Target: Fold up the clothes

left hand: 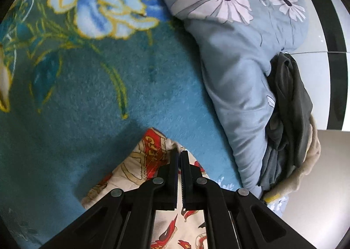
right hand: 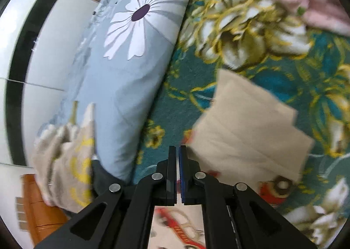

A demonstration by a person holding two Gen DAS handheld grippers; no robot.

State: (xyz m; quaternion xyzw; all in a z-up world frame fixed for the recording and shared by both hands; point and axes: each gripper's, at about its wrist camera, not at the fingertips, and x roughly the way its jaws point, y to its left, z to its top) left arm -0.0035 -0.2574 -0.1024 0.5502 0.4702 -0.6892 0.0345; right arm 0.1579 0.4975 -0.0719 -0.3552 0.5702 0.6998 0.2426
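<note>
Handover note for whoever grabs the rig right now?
Left gripper: shut on a corner of the cream garment with red print, over the teal floral blanket.
Right gripper: jaws closed; blur hides whether it pinches the same garment.
Done: a plain-side flap appears folded over.
Left: finish the fold. A dark grey garment waits beside the blue daisy pillow.

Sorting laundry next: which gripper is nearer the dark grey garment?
Left, probably. The left gripper has the dark grey garment off to its right beyond the blue floral quilt; beside the right gripper only a sliver shows.
</note>
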